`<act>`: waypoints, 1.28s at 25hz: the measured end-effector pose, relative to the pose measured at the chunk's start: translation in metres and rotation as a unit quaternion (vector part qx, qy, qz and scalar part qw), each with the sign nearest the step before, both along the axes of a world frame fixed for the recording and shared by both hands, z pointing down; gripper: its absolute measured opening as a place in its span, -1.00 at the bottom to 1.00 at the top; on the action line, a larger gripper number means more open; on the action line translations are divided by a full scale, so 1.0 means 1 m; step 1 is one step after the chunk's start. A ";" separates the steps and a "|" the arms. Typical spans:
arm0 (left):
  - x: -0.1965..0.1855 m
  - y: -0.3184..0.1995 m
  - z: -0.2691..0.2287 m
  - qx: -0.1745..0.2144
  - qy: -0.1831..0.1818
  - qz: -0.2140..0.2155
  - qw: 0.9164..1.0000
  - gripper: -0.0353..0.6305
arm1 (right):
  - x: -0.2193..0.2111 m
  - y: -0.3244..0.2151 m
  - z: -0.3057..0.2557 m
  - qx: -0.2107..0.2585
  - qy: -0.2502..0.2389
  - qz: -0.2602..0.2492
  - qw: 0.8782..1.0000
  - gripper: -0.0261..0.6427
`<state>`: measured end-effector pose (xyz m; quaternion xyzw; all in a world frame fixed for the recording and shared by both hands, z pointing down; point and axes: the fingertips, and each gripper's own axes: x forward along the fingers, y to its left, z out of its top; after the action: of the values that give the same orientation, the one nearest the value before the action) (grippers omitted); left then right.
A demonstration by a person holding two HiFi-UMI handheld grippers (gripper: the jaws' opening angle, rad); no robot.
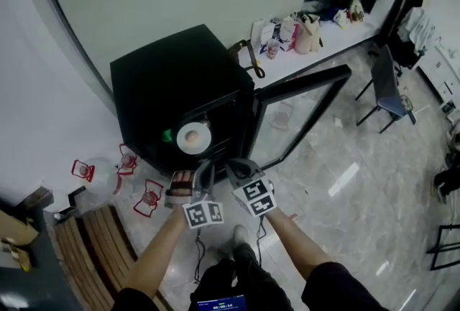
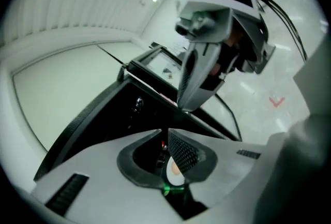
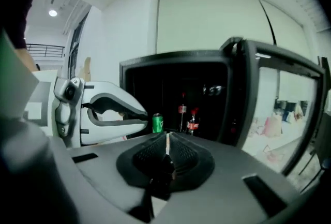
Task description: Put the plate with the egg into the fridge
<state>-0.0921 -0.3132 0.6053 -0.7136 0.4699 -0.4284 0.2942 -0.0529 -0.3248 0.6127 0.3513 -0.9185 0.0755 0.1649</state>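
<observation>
The white plate with the egg (image 1: 194,137) lies on a shelf inside the open black fridge (image 1: 172,80), beside a green can (image 1: 167,135). Both grippers hang just in front of the fridge opening, side by side and apart from the plate. My left gripper (image 1: 203,172) has its jaws a narrow gap apart with nothing between them. Through that gap in the left gripper view (image 2: 166,153) I see the plate (image 2: 176,172). My right gripper (image 1: 241,167) is shut and holds nothing (image 3: 167,145). In the right gripper view the can (image 3: 158,123) and two bottles (image 3: 193,122) stand in the fridge.
The fridge's glass door (image 1: 302,115) stands open to the right. Red wire holders (image 1: 149,196) sit on the floor at the left, next to a wooden bench (image 1: 93,245). A white counter with bags (image 1: 295,33) and a dark chair (image 1: 388,90) are behind the fridge.
</observation>
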 end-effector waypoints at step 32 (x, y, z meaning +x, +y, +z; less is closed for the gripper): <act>0.384 -0.149 -0.079 -0.065 0.335 0.051 0.939 -0.87 | 0.400 -0.164 -0.055 0.028 -0.013 0.021 0.999 -0.23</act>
<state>0.2921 -0.4622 0.5262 -0.8563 0.4752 -0.1788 0.0942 0.3471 -0.4885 0.5578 0.3736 -0.9149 0.0580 0.1411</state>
